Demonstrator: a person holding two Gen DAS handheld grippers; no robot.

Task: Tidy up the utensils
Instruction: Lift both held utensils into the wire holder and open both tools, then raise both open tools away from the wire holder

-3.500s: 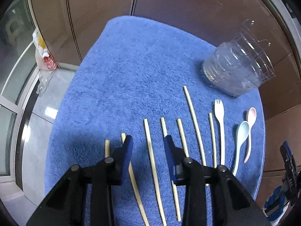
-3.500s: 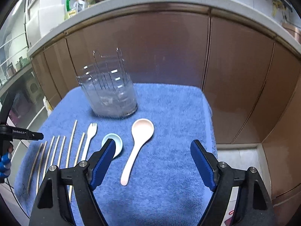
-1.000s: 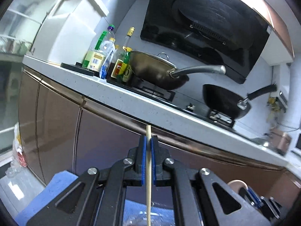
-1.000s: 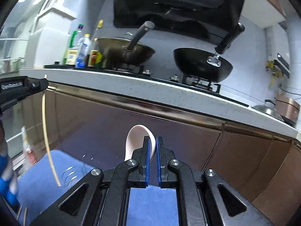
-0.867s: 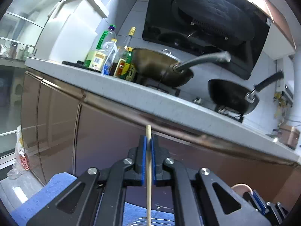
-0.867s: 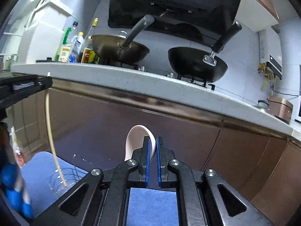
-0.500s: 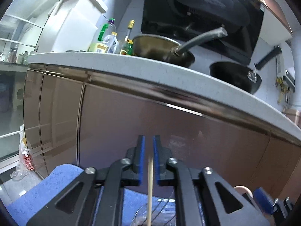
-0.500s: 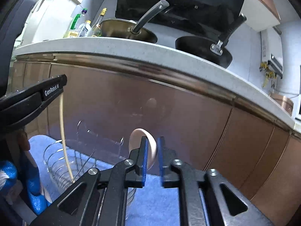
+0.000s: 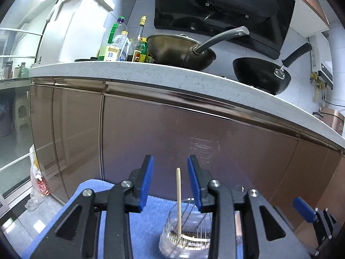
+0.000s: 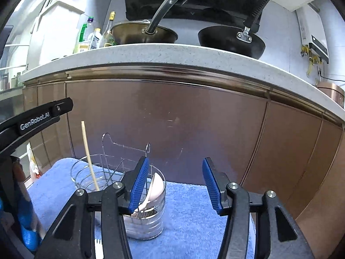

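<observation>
Clear plastic forms the holder [image 10: 142, 205], which stands upright on a blue towel [image 10: 189, 222] in front of brown cabinet doors [image 10: 194, 116]. A wire divider [image 10: 120, 151] rises above its rim. One chopstick [image 9: 178, 200] stands in the holder, leaning slightly, its top end above the rim and its foot on the perforated base. A pale pink spoon [image 10: 154, 188] sits in a compartment on the other side of the divider, bowl uppermost, resting against the wall.

The left gripper [image 9: 170, 181] hangs above the holder with its blue-padded fingers [image 9: 146, 181] spread apart; the chopstick top shows between them but touches neither pad. The right gripper [image 10: 173, 186] is likewise spread wide and holds nothing, its left pad seen in front of the holder's rim just beside the spoon.

A white fork [image 10: 98, 248] lies on the towel near the holder's base, only its tines in view. On the stone counter [image 10: 172, 54] above the doors stand a wok [image 10: 144, 34], a black pan [image 10: 231, 41] and several bottles [image 10: 92, 36].
</observation>
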